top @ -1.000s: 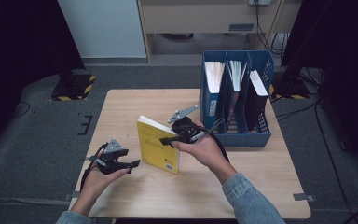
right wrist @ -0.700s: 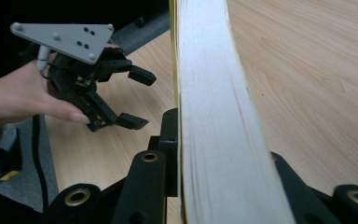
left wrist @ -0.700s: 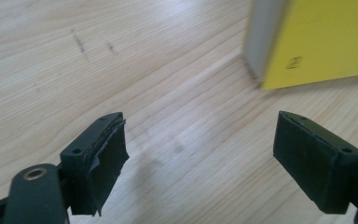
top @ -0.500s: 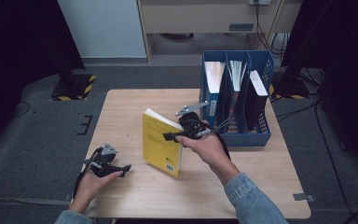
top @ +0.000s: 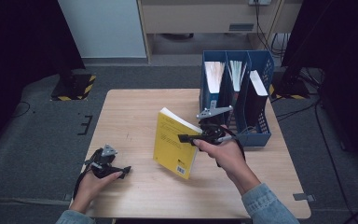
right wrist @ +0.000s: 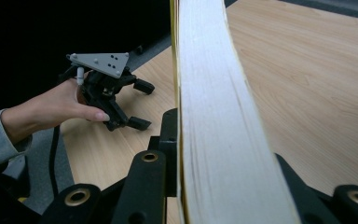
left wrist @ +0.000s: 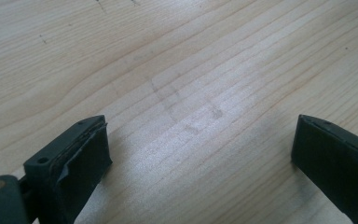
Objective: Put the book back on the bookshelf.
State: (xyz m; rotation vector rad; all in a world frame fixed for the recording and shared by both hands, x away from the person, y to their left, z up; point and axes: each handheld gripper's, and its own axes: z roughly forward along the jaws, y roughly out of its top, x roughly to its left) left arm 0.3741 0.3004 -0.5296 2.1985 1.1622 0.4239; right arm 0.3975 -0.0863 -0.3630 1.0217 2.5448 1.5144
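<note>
Gripping a yellow book [top: 173, 142], the right gripper [top: 189, 138] holds it above the middle of the wooden table [top: 130, 112], its jaws clamped on the book's long side. In the high view the book tilts, its yellow cover facing left and up, its white page edges toward the blue file rack [top: 235, 100]; whether its lower corner touches the tabletop is hard to tell from that angle. In the right gripper view the book's page block [right wrist: 219, 121] rises straight up between the two black jaws, which press on it from either side.

The left gripper [top: 119, 170] sits low at the table's near left corner, well apart from the book. Its jaws have just been opening and now stand wide, with bare wood grain between them in the left gripper view [left wrist: 200, 154].

At the far right of the table, the blue file rack stands upright with books or folders in its compartments, just beyond the right hand [top: 226, 154].
</note>
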